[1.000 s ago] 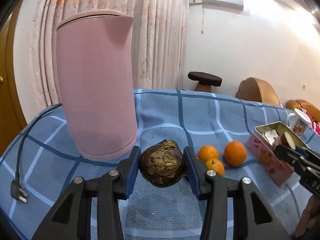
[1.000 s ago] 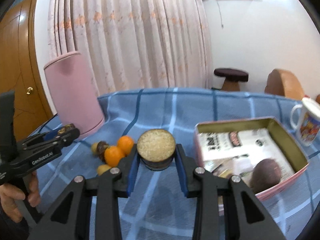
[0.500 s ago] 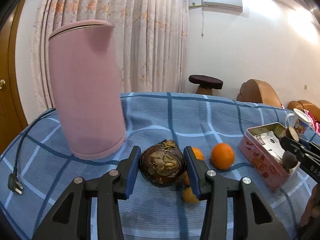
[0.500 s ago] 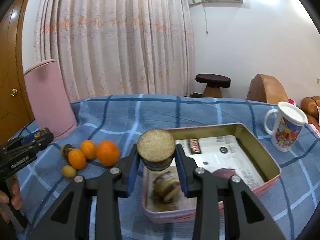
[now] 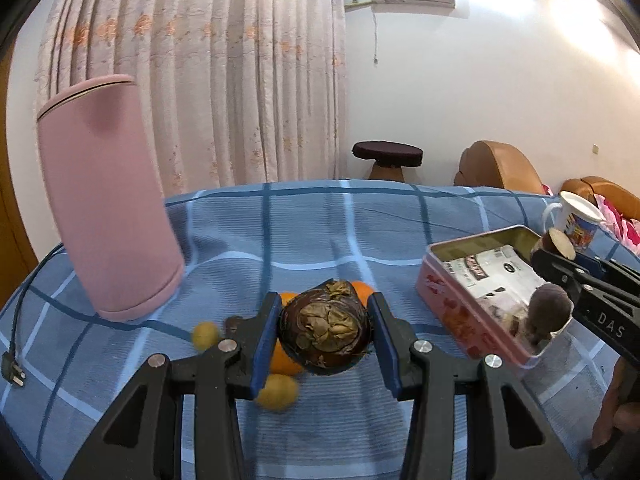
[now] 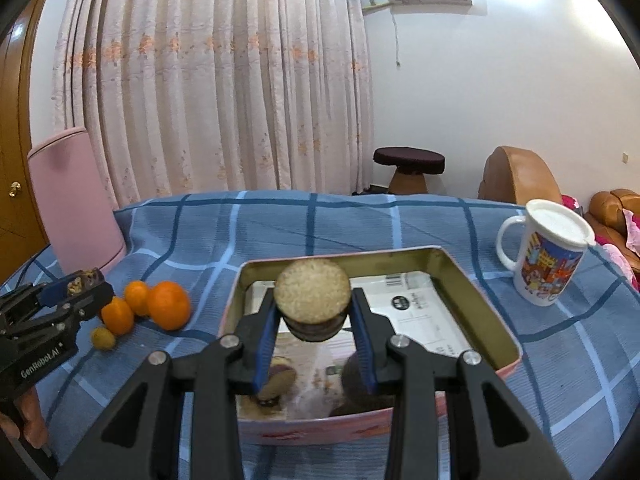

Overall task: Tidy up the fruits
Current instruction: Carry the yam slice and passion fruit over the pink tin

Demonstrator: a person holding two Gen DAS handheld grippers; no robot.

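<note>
My left gripper (image 5: 325,334) is shut on a dark brown round fruit (image 5: 325,330) with a dried leafy top, held above the oranges (image 5: 362,290) and small yellow fruits (image 5: 276,392) on the blue checked cloth. My right gripper (image 6: 314,312) is shut on a cut dark fruit half (image 6: 313,292) with a pale flat face, held over the pink tin box (image 6: 496,332). The box holds dark fruits (image 6: 276,378) and printed packets. The oranges (image 6: 168,304) lie left of the box in the right wrist view.
A tall pink kettle (image 5: 104,200) stands at the left with its cord and plug (image 5: 12,368). A white printed mug (image 6: 548,256) stands right of the box. A stool (image 6: 408,168) and brown chairs are beyond the table.
My right gripper has moved right with the cut fruit, from beside the oranges to over the tin box. My left gripper has lifted and shifted right with the dark fruit, away from the kettle.
</note>
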